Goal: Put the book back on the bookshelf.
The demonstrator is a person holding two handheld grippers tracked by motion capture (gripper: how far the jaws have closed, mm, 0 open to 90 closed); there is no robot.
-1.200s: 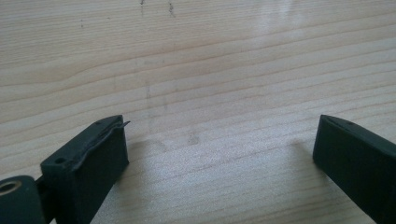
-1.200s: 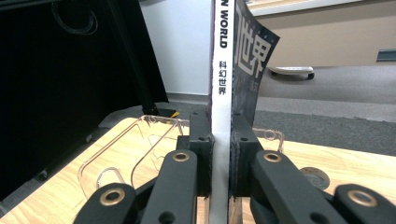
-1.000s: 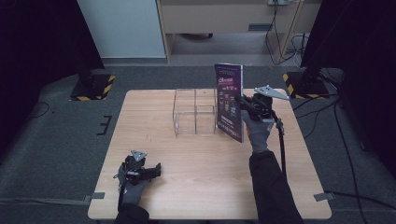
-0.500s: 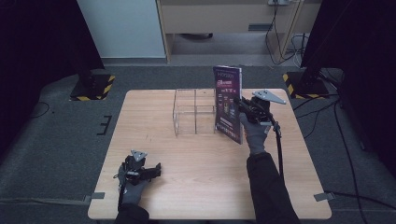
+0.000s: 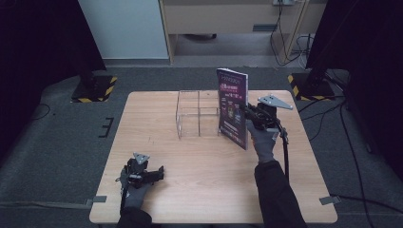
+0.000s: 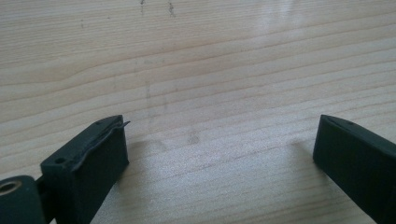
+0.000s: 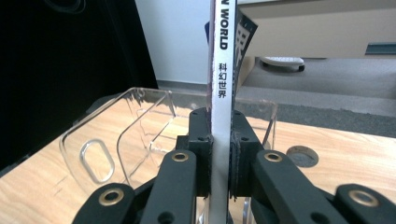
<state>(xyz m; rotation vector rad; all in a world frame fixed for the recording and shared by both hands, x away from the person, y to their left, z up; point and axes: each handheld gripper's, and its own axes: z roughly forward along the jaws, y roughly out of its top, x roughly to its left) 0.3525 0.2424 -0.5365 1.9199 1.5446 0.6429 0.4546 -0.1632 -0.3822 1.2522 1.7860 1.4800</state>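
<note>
Upright magazine [image 5: 233,108] in right tool [image 5: 248,113], clear box [image 5: 197,114] alongside.

**Black tools, grey gloves, dark sleeves**

Matte black on both: left gripper [image 5: 159,171], right gripper [image 5: 246,110]. Grey three-cornered plates on top, brass-ringed screw holes along the arms, a black cable trailing. Grey gloves, dark sleeves.

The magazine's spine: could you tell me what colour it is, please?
White with black lettering; the magazine's spine shows best in the right gripper view.
</note>
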